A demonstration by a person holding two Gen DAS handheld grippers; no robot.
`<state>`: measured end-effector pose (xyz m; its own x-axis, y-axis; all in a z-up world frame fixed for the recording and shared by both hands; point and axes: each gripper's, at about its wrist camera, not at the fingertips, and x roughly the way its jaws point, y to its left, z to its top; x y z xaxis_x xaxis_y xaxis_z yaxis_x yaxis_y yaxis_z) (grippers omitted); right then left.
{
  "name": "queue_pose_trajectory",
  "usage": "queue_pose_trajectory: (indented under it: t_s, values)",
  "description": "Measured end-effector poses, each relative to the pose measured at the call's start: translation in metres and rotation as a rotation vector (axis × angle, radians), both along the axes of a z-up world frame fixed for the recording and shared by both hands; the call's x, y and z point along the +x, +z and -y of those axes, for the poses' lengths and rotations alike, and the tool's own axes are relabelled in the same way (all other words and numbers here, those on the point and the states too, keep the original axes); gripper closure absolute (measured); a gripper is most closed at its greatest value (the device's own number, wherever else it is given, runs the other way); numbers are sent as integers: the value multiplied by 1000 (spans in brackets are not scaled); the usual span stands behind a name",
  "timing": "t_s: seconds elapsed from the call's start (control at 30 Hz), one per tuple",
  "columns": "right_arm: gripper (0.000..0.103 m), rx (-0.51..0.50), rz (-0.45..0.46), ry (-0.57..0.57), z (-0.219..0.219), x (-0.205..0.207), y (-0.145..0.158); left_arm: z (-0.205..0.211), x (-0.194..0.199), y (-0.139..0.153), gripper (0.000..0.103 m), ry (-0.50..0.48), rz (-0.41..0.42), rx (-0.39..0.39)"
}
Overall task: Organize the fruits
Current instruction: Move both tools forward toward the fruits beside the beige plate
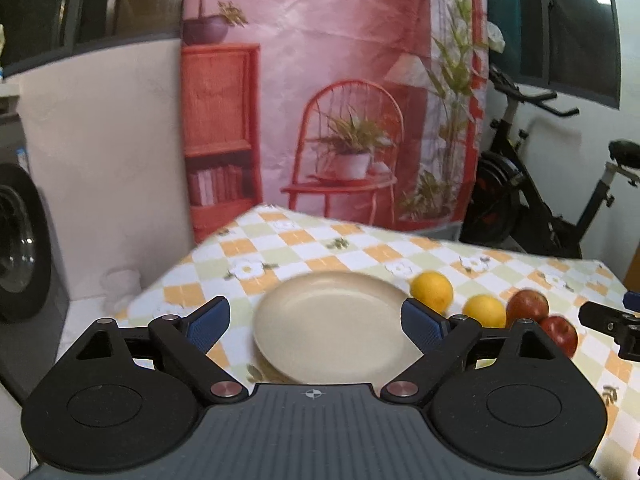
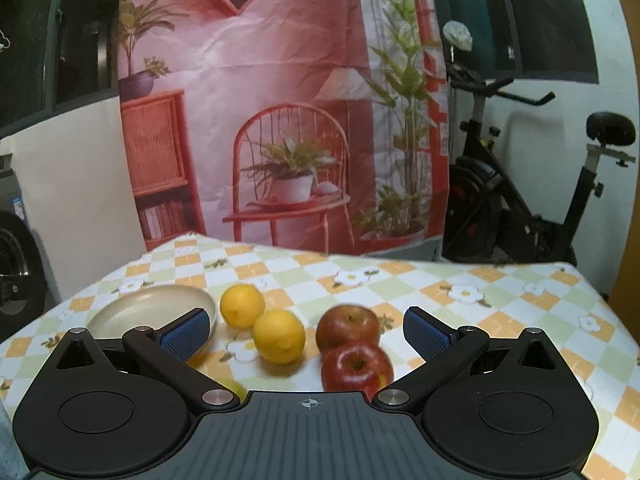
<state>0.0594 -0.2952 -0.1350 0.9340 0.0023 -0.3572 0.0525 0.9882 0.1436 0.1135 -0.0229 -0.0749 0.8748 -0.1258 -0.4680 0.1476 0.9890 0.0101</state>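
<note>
Both grippers, left & right, are held wide open, empty. Plate is flanked right by oranges, apples; exercise bike is seen far right.

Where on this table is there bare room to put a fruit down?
The beige round plate is bare. The checkered tablecloth lies open right of the two red apples, and behind the two yellow-orange citrus fruits. It is crowded where citrus and apples cluster beside the plate.

In front of me, a checkered tablecloth with orange and green squares and white flowers covers the table. Behind it hangs a pink printed backdrop showing a red chair and plants. A black exercise bike stands to its right.
</note>
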Motion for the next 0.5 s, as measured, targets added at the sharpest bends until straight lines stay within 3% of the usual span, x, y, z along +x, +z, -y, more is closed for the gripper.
queue_pose_trajectory:
  t_s: [0.37, 0.5]
  values:
    - [0, -66, -39, 64, -20, -2, -5, -8, 11, -17, 12, 67, -58, 39]
    - [5, -70, -58, 86, -22, 1, -7, -11, 14, -25, 17, 70, -99, 54]
